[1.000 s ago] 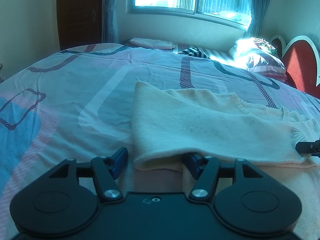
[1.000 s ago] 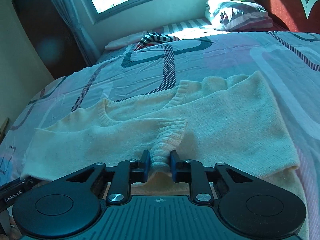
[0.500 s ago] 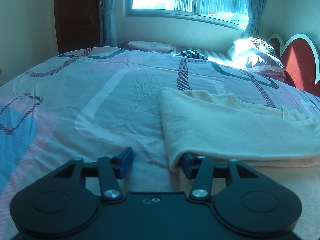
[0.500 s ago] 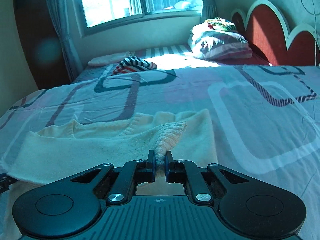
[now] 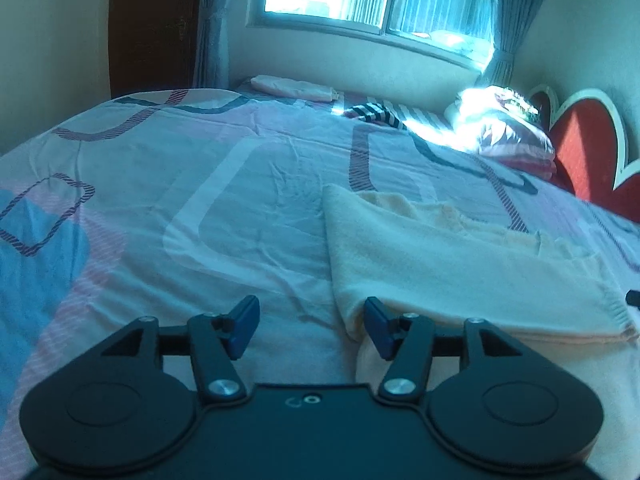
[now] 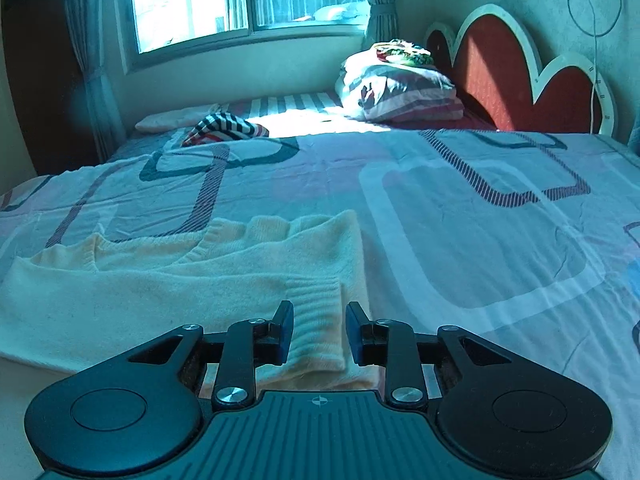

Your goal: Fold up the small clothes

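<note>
A cream knitted sweater (image 5: 460, 268) lies folded on the patterned bed sheet (image 5: 200, 208). In the left wrist view my left gripper (image 5: 310, 326) is open and empty, and its right pad (image 5: 378, 326) sits at the folded left edge. In the right wrist view the sweater (image 6: 168, 292) lies flat with its ribbed cuff (image 6: 318, 320) between the pads of my right gripper (image 6: 320, 330). That gripper is open and the cuff rests loose on the cloth.
A striped garment (image 6: 224, 128) and a pink folded cloth (image 5: 296, 86) lie at the far side of the bed under the window. A pillow (image 6: 396, 84) rests against the red headboard (image 6: 516, 76) at the right.
My right gripper carried the cuff leftward over the sweater, then opened and let it go. My left gripper stayed open while the sweater's left edge shifted right in its view.
</note>
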`<state>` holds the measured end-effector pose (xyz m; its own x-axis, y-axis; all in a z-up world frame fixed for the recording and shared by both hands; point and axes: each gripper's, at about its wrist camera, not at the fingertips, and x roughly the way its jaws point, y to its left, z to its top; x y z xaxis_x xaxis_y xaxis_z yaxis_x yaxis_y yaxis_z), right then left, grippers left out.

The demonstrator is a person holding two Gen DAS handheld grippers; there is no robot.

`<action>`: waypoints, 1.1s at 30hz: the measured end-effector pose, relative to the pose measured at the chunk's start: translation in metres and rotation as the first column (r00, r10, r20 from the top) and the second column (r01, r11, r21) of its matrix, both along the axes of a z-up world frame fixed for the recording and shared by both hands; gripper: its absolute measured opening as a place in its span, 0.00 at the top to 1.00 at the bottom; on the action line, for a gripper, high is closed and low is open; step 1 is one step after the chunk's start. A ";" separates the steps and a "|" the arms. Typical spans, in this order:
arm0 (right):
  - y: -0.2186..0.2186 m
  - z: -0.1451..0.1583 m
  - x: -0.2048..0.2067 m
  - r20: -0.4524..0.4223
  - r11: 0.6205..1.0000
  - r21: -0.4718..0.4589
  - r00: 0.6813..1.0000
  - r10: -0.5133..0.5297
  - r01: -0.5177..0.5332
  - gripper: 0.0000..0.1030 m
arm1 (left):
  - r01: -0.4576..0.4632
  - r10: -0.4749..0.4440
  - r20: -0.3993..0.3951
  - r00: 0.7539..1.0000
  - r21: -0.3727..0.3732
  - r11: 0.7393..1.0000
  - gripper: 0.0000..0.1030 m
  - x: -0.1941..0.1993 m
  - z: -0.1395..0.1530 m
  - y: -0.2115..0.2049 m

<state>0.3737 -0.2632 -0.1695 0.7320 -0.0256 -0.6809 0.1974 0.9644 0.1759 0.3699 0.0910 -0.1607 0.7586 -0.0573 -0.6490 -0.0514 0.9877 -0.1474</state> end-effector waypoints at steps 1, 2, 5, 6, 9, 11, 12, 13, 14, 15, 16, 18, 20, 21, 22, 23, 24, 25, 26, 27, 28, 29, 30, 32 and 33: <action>0.000 0.002 0.001 0.011 1.000 0.010 1.000 0.006 -0.006 0.71 | -0.003 0.003 0.010 1.000 -0.021 1.000 0.46 0.000 0.003 0.001; 0.003 0.005 0.002 0.020 1.000 0.018 1.000 0.023 -0.023 0.71 | 0.002 -0.001 0.017 1.000 -0.038 0.999 0.46 0.003 0.007 -0.001; 0.017 0.002 0.013 -0.005 0.995 0.041 0.996 0.089 -0.089 0.71 | 0.044 -0.043 0.018 0.999 -0.067 0.997 0.46 0.019 0.010 -0.015; 0.022 0.000 0.017 -0.016 0.993 0.053 0.994 0.104 -0.103 0.71 | 0.058 -0.057 0.020 0.998 -0.069 0.996 0.46 0.025 0.010 -0.022; 0.036 -0.007 0.026 -0.032 0.989 0.055 0.990 0.136 -0.134 0.71 | 0.097 -0.097 0.011 0.995 -0.065 0.993 0.46 0.046 0.004 -0.043; 0.042 -0.011 0.031 -0.040 0.989 0.039 0.988 0.147 -0.146 0.71 | 0.108 -0.109 -0.019 0.994 -0.076 0.991 0.46 0.061 -0.003 -0.051; 0.042 -0.015 0.034 -0.048 0.988 0.032 0.987 0.151 -0.149 0.71 | 0.101 -0.104 -0.033 0.994 -0.076 0.992 0.46 0.066 -0.008 -0.054; 0.042 -0.018 0.037 -0.058 0.988 0.027 0.987 0.153 -0.151 0.71 | 0.096 -0.100 -0.049 0.994 -0.071 0.993 0.46 0.072 -0.013 -0.055; 0.040 -0.024 0.039 -0.076 0.989 0.007 0.986 0.149 -0.149 0.71 | 0.086 -0.090 -0.066 0.994 -0.057 0.995 0.46 0.076 -0.018 -0.055; 0.038 -0.029 0.041 -0.093 0.990 -0.026 0.986 0.139 -0.142 0.71 | 0.075 -0.078 -0.067 0.995 -0.044 0.996 0.46 0.078 -0.022 -0.054; 0.034 -0.031 0.041 -0.093 0.990 -0.037 0.987 0.132 -0.136 0.71 | 0.073 -0.076 -0.065 0.995 -0.042 0.996 0.46 0.079 -0.024 -0.052; 0.027 -0.030 0.040 -0.094 0.993 -0.015 0.988 0.118 -0.120 0.71 | 0.075 -0.077 -0.068 0.995 -0.038 0.996 0.46 0.077 -0.022 -0.051; 0.027 -0.022 0.036 -0.081 0.993 -0.013 0.990 0.118 -0.120 0.71 | 0.072 -0.074 -0.061 0.995 -0.034 0.997 0.46 0.070 -0.014 -0.052; 0.027 -0.017 0.031 -0.060 0.991 0.011 0.990 0.130 -0.130 0.71 | 0.080 -0.082 -0.049 0.995 -0.040 0.996 0.46 0.065 -0.010 -0.053; 0.028 -0.013 0.027 -0.052 0.990 0.031 0.989 0.140 -0.139 0.71 | 0.094 -0.096 -0.039 0.995 -0.044 0.995 0.46 0.059 -0.006 -0.055; 0.029 -0.010 0.022 -0.047 0.987 0.053 0.987 0.156 -0.153 0.71 | 0.106 -0.107 -0.037 0.994 -0.043 0.993 0.46 0.052 -0.003 -0.058; 0.032 -0.006 0.016 -0.042 0.983 0.071 0.984 0.175 -0.172 0.71 | 0.117 -0.119 -0.039 0.992 -0.046 0.992 0.46 0.046 -0.001 -0.061; 0.035 -0.004 0.012 -0.041 0.980 0.079 0.981 0.188 -0.184 0.71 | 0.131 -0.134 -0.041 0.990 -0.054 0.990 0.46 0.039 0.000 -0.064; 0.039 -0.001 0.006 -0.040 0.975 0.089 0.978 0.206 -0.201 0.71 | 0.148 -0.151 -0.046 0.987 -0.062 0.987 0.46 0.031 0.001 -0.068; 0.043 0.001 0.001 -0.038 0.972 0.098 0.975 0.219 -0.215 0.71 | 0.164 -0.168 -0.054 0.984 -0.067 0.984 0.46 0.024 0.001 -0.072; 0.046 0.003 -0.004 -0.037 0.967 0.109 0.972 0.234 -0.229 0.71 | 0.180 -0.185 -0.063 0.981 -0.073 0.981 0.46 0.016 0.000 -0.077; 0.052 0.004 -0.009 -0.038 0.960 0.123 0.966 0.257 -0.251 0.71 | 0.196 -0.202 -0.073 0.977 -0.082 0.977 0.46 0.008 -0.002 -0.081; 0.056 0.005 -0.015 -0.042 0.956 0.132 0.962 0.271 -0.264 0.71 | 0.209 -0.216 -0.084 0.973 -0.089 0.974 0.46 0.002 -0.004 -0.085; 0.064 0.004 -0.024 -0.051 0.944 0.149 0.951 0.304 -0.293 0.71 | 0.237 -0.247 -0.109 0.963 -0.098 0.966 0.45 -0.012 -0.010 -0.095; 0.068 0.003 -0.030 -0.057 0.938 0.155 0.945 0.321 -0.309 0.71 | 0.248 -0.258 -0.116 0.959 -0.094 0.964 0.45 -0.017 -0.013 -0.098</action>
<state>0.3441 -0.1950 -0.1663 0.6294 0.2987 -0.7174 -0.0935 0.9456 0.3117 0.3527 -0.0072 -0.1733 0.6250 -0.2915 -0.7242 0.1760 0.9564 -0.2331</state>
